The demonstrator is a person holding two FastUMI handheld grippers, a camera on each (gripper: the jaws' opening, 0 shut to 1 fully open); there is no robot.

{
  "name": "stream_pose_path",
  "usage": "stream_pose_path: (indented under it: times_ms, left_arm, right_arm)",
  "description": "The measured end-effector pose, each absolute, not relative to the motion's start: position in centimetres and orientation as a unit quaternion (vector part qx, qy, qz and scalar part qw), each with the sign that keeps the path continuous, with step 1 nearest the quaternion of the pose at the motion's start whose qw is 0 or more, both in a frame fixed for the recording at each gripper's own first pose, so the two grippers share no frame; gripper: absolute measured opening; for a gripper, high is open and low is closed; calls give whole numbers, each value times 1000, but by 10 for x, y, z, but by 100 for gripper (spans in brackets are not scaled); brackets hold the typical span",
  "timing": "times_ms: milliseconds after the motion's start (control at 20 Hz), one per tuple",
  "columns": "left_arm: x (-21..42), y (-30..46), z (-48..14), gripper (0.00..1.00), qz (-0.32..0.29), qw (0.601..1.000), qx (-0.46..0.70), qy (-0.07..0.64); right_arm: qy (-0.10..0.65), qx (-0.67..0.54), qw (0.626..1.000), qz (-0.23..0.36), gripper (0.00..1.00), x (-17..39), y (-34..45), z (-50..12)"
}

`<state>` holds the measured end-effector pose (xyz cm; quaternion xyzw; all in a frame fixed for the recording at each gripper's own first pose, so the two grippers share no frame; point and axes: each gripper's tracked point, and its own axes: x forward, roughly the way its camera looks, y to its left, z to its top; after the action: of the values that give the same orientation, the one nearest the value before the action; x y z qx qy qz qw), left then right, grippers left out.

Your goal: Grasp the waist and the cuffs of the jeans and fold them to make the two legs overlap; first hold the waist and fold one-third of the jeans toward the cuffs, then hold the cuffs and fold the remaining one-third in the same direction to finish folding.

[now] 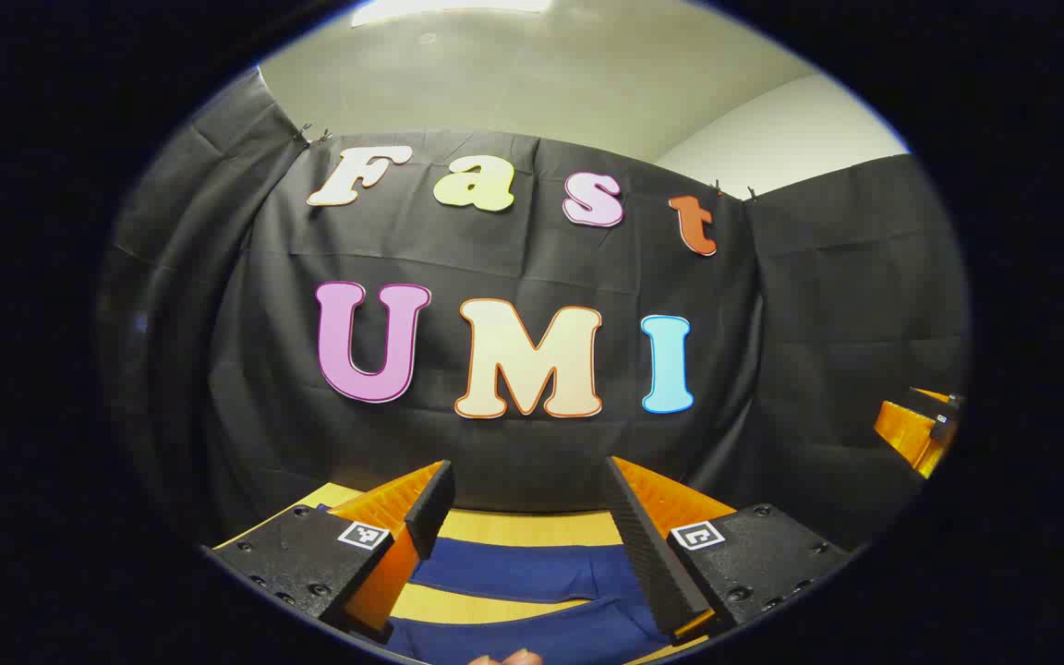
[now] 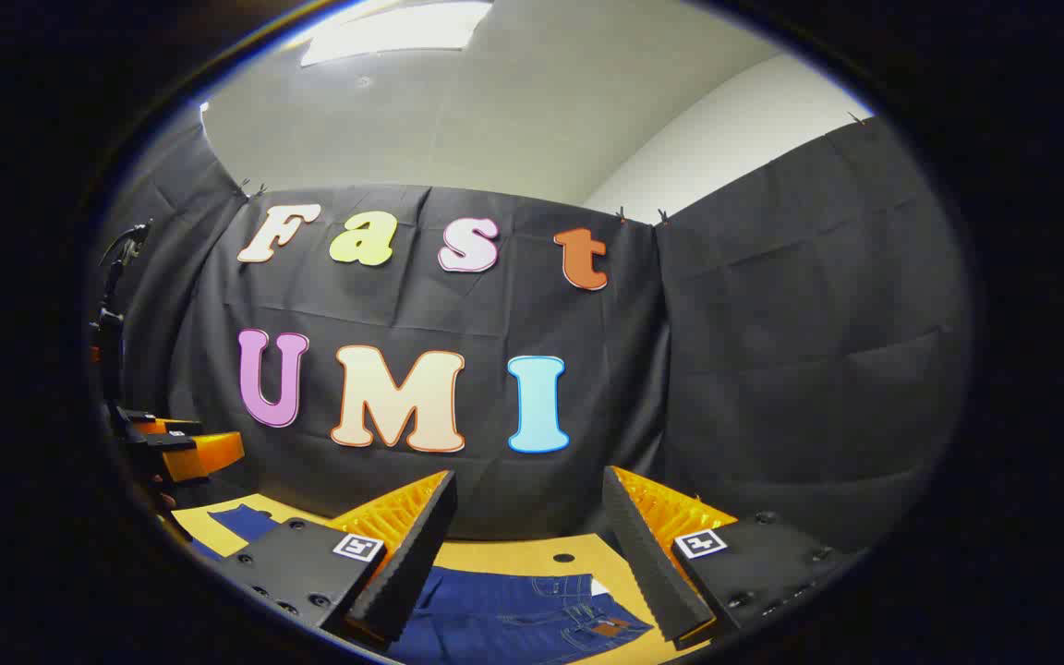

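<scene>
The jeans lie flat on the wooden table, legs apart, with the waist under the right gripper and the cuffs under the left gripper. Both grippers are wide apart, holding nothing, up above the cloth. If a gripper pinches just the top layer, the leg could slip and fold crooked.

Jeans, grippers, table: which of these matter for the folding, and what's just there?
For the job:
- jeans, spread flat
- left gripper, open above the legs
- right gripper, open above the waist

Just there:
- table
- black cloth wall
</scene>
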<state>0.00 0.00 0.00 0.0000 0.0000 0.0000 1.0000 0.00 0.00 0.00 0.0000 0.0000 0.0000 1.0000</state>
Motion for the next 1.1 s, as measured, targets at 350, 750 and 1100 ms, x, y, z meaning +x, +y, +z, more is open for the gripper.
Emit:
stream_pose_path:
  times_ms: [350, 750, 1100]
  left_arm:
    - [4, 4, 4, 94, 0, 1000, 2, -5]
    - [1, 1, -1, 93, 7, 1000, 7, -3]
    - [1, -4, -2, 94, 10, 1000, 7, -5]
  right_arm:
    - [-9, -3, 1000, -6, 100, 11, -9, 4]
    - [-2, 1, 1000, -6, 98, 15, -18, -4]
    - [-10, 1, 1000, 2, 98, 20, -25, -4]
